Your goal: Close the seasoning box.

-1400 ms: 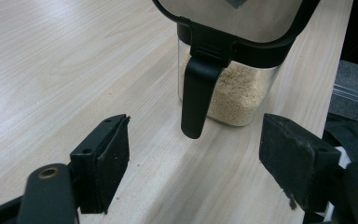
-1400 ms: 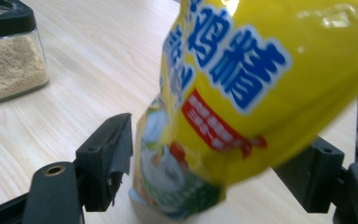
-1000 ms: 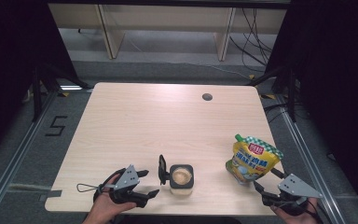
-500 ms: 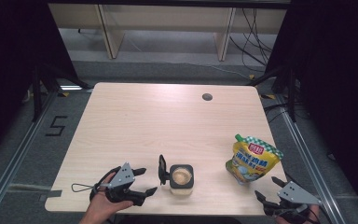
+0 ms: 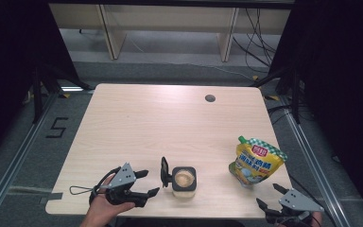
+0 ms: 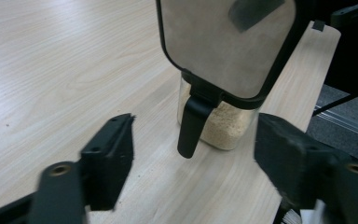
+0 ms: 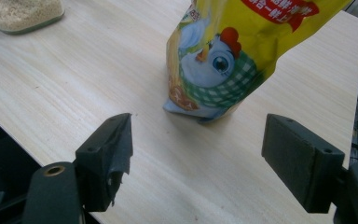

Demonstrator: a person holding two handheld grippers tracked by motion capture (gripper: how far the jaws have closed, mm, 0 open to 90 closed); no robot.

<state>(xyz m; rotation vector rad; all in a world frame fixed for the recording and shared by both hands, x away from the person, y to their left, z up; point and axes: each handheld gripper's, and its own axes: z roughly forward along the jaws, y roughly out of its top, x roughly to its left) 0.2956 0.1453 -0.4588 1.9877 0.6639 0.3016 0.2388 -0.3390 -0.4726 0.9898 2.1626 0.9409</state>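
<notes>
A clear jar (image 5: 184,178) of pale grains stands near the table's front edge, its black-rimmed lid (image 5: 164,171) flipped up on its left side. My left gripper (image 5: 150,182) lies just left of it, open and pointing at the lid. Its jaws have just been closing, with nothing between the pads. In the left gripper view the lid (image 6: 228,42) and jar (image 6: 223,126) stand right ahead of the gripper (image 6: 196,135). A yellow pouch (image 5: 256,161) with a chicken picture stands at the right. My right gripper (image 5: 268,195) sits open at the front right edge, facing the pouch (image 7: 219,60).
The light wooden table (image 5: 170,123) has a dark cable hole (image 5: 210,98) at its far right. The table's front edge runs close under both hands. Metal floor rails flank the table, and a "5" mark (image 5: 57,126) is on the floor at left.
The right gripper has slipped a little towards the front edge. The left gripper has shifted slightly left. Jar and pouch have not moved.
</notes>
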